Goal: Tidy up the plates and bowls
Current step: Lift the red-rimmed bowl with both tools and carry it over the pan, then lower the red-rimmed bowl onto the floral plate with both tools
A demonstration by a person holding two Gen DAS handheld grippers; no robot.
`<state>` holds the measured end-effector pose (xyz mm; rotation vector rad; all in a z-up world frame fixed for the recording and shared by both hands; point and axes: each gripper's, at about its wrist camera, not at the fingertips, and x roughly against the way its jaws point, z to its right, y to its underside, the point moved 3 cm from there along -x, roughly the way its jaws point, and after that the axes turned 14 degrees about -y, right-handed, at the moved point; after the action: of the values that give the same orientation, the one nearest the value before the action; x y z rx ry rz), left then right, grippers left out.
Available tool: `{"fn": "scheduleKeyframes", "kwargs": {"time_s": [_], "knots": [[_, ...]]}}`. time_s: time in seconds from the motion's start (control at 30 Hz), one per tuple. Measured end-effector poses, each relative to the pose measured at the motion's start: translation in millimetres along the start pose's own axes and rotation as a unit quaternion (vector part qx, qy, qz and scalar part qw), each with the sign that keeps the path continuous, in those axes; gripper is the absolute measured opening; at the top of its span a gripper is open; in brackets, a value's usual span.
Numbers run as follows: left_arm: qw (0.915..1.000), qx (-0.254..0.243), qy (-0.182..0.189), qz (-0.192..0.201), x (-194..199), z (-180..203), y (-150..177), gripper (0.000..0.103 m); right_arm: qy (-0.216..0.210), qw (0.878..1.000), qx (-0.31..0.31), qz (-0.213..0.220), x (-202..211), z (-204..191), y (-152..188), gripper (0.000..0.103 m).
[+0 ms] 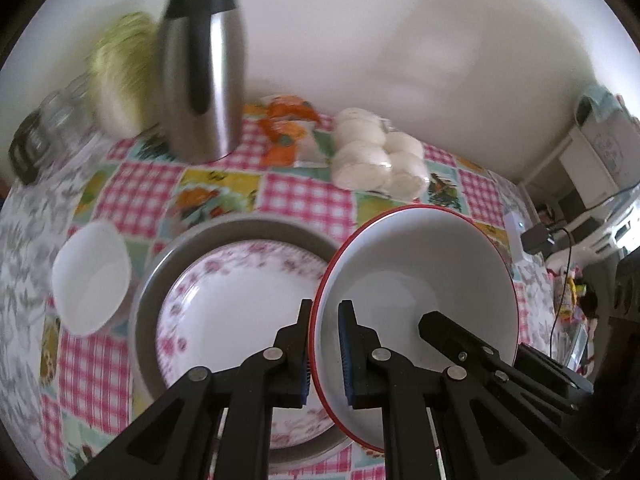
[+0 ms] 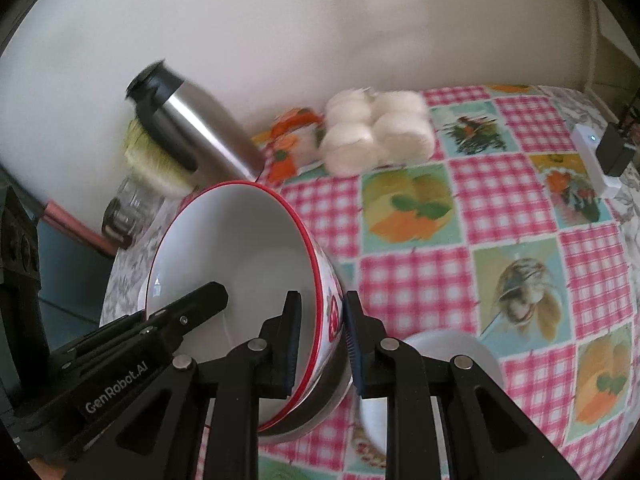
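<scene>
Red-rimmed bowl held tilted, gripped from both sides: left tool clamped across the near rim, wall pinched between its pads; right tool likewise closed on the opposite rim. Likely glazed ceramic — stiff, slippery, breakable, fairly heavy; best held deep over the rim, not at the lip. Just below and left of the left tool, floral plate on a grey tray; farther left, small white bowl. Beyond, steel flask on the checked table.
</scene>
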<state>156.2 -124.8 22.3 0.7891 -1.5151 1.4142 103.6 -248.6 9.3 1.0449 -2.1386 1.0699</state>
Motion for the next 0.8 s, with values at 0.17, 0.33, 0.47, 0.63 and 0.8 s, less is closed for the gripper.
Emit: {"fn": "scheduleKeyframes", "kwargs": {"time_s": [0.17, 0.33, 0.47, 0.63, 0.8], "knots": [[0.9993, 0.034, 0.006, -0.012, -2.9, -23.6, 15.7, 0.014, 0.005, 1.0, 0.008, -0.023, -12.5, -15.6, 16.5, 0.023], [0.9987, 0.05, 0.002, -0.008, 0.6, -40.3, 25.1, 0.014, 0.009, 0.999, 0.019, -0.039, -20.5, -30.1, 28.0, 0.023], [0.9984, 0.056, 0.001, -0.006, 3.9, -49.4, 30.3, 0.014, 0.016, 0.999, 0.027, -0.043, -24.4, -40.5, 34.4, 0.023], [0.9977, 0.066, 0.013, -0.012, 2.9, -56.9, 30.9, 0.014, 0.009, 0.999, 0.021, -0.041, -25.3, -42.9, 35.8, 0.023], [0.9964, 0.076, 0.033, -0.019, -2.8, -63.4, 27.1, 0.014, -0.002, 0.999, 0.015, -0.031, -25.9, -43.4, 30.1, 0.023]]}}
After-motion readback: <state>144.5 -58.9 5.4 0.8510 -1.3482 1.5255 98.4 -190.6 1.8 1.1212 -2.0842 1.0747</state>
